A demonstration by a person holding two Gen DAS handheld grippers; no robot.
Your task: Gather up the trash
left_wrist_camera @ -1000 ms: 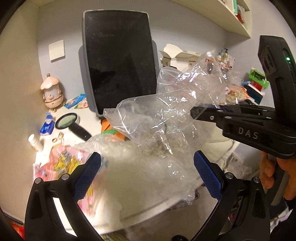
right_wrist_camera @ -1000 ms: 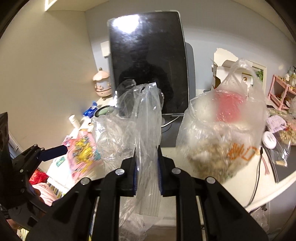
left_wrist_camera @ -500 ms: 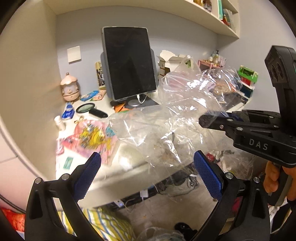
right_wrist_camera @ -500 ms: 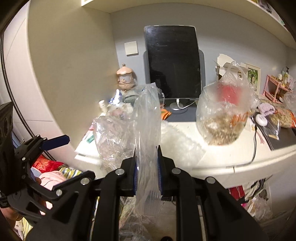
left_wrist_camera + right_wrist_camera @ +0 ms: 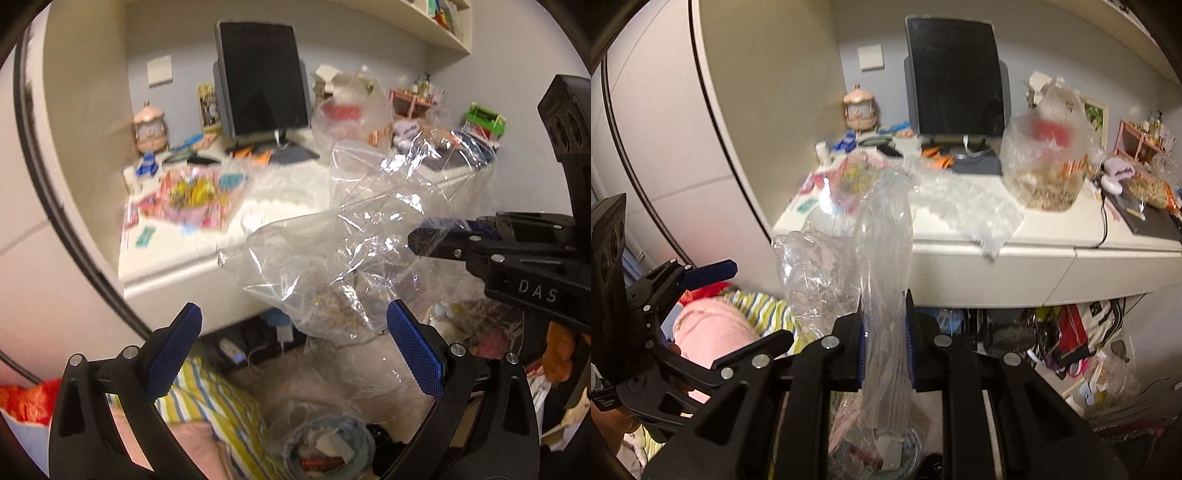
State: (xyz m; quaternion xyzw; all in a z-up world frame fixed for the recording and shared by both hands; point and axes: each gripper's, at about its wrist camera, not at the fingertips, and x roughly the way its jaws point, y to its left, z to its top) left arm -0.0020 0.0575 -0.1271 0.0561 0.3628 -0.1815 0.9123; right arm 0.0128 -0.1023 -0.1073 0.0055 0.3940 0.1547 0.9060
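Right wrist view: clear plastic bag [image 5: 886, 258] pinched between right gripper's [image 5: 885, 354] pads.

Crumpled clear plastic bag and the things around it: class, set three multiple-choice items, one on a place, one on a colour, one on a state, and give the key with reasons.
1. Where does the dark upright monitor stand?
A on the floor
B on the white desk
C on a shelf

2. What colour are the left gripper pads?
A blue
B red
C white

3. How is the right gripper?
A wide open, empty
B shut on the crumpled clear plastic bag
C lying on the desk

Key: B, its foot rests on the desktop; A, both pads show blue; B, its jaws pinch the film.
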